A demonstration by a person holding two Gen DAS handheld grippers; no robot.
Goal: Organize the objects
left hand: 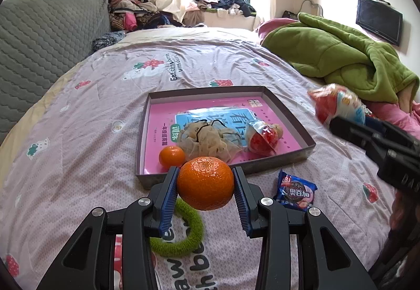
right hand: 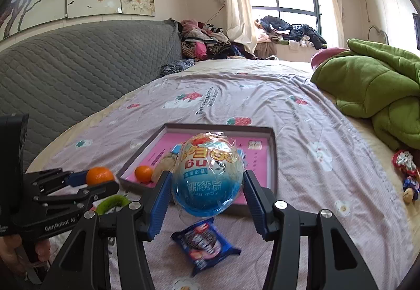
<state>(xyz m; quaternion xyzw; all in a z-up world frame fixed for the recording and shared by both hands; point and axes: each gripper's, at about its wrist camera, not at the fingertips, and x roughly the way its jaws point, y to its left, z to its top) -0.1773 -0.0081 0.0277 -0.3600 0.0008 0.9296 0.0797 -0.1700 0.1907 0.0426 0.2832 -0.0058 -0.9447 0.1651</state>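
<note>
We hold two tools, and both are loaded. Our left tool [left hand: 206, 182] is clamped on a round orange mandarin [left hand: 205, 183], its blue ribbed fingers [left hand: 168, 198] pressing each side. Our right tool [right hand: 207, 182] grips a dome-shaped snack in clear wrap with a blue base [right hand: 207, 177], squeezed between its two pads.

The move turns on one relation: the shallow grey cardboard box lid with a pink printed sheet inside [left hand: 309, 144] lies straight ahead of both tools, its near wall just beyond the mandarin in the left view and partly hidden behind the wrapped dome in the right view. Its long side runs across us, so each tool can, we judge, carry forward over the near wall and let go. The left tool sits at the near left corner and looks the closer of the two; the right tool hangs higher, off the lid's right side.

Counting outward: two mandarins, one in our grip and a smaller one [left hand: 172, 156] already in the lid's near left corner. One beige mesh pouch [left hand: 207, 141] and one clear packet with red contents [left hand: 263, 137] also lie inside. On the bed sheet [left hand: 78, 158], short of the lid, wait one blue wrapped biscuit packet [left hand: 295, 191] and one fuzzy green hair ring [left hand: 183, 234]. Well off to the right, a few small sweets [right hand: 407, 174] lie near the green quilt [right hand: 372, 85]; we cannot count them surely.
</note>
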